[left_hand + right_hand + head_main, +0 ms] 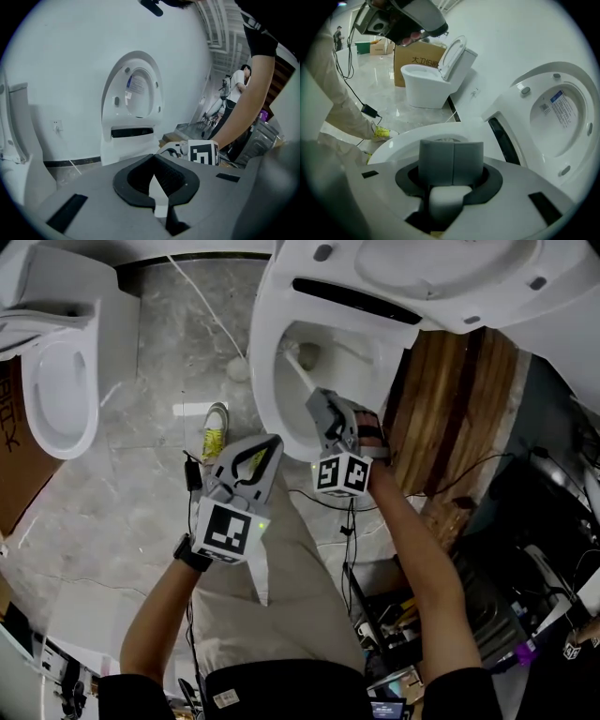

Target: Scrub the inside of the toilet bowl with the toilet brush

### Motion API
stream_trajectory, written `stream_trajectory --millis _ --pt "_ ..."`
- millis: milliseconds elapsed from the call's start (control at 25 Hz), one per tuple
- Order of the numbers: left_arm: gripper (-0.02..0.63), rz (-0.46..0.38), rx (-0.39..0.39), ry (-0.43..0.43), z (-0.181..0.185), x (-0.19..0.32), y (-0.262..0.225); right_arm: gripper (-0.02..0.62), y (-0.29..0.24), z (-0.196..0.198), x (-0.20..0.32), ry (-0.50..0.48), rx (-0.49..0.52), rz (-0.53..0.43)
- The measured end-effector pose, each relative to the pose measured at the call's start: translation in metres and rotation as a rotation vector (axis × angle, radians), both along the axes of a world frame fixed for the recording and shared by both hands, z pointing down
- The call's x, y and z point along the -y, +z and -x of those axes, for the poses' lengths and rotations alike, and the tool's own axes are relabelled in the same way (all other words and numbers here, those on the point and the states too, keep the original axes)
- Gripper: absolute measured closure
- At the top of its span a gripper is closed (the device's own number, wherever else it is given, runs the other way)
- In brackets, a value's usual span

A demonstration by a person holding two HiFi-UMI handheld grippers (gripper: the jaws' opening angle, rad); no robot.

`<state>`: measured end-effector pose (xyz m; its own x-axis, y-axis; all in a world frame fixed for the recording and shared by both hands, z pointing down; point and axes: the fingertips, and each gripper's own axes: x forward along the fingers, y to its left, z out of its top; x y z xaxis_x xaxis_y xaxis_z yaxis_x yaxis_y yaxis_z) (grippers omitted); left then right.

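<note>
The white toilet bowl [267,381] stands open at the top of the head view, its lid [441,277] raised. A thin white toilet brush [298,367] slants down into the bowl toward the drain. My right gripper [322,409] hangs over the bowl's near rim, shut on the brush handle. In the right gripper view the grey pads [436,161] are pressed together above the bowl rim [408,136]; the brush itself is hidden there. My left gripper [267,448] hovers just left of the right one, outside the bowl, shut with nothing in it [153,159].
A second white toilet [61,381] stands at the far left on the marble floor. A wooden board [450,409] leans right of the bowl. Cables and boxes of gear [403,615] lie at lower right. A yellow shoe [216,427] rests by the bowl's base.
</note>
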<state>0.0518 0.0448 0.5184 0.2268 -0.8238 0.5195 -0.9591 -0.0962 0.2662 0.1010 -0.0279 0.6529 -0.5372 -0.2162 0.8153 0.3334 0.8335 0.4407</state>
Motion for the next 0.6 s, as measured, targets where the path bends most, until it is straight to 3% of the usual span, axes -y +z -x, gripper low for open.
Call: stream_trajectory --millis 280,600 --pt "0.588 -0.005 -0.003 0.0 -0.001 -0.004 0.001 0.439 0.009 0.018 0.017 0.011 -0.017 -0.067" --pt "0.588 0.025 -0.054 -0.046 -0.004 -0.016 0.001 0.437 0.018 0.025 0.026 -0.143 -0.12 -0.24"
